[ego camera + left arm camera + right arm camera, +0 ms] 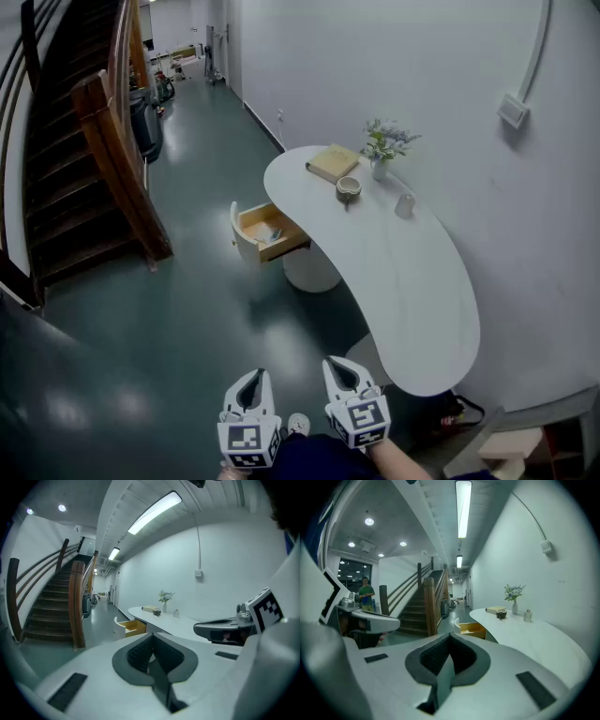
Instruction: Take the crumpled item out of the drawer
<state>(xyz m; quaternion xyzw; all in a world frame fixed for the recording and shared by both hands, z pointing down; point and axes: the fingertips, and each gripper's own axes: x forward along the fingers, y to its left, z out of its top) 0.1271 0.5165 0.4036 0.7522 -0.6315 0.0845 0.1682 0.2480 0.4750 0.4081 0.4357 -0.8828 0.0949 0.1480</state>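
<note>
Both grippers sit at the bottom of the head view, low and close to my body, side by side with marker cubes up. Left gripper (260,374): pads pressed together, nothing between them. Right gripper (332,362): the same, jaws fully closed and empty. Both point forward and a little below level.

Drawer (272,232): stands open under the far end of the white table (412,300), pulled out toward the staircase (66,187) side. A pale lump lies on the drawer floor, which I take to be the crumpled item (266,232). It is too small from here to be sure, and I cannot read its long axis.

Key relation: the item lies straight ahead of me, well apart from both grippers, across open floor. In the head view the drawer falls between the two grippers' lines, a little closer to the left one. In the left gripper view it sits just left of the jaws, and in the right gripper view just right of them. Neither hand is clearly nearer, though I would give the left a slight edge.

Judgement: as things lie, the item is inside the drawer and out of reach. Any grasp calls for closing the distance along the table's edge, spreading one pair of jaws, and coming in from above the drawer's open top.
</note>
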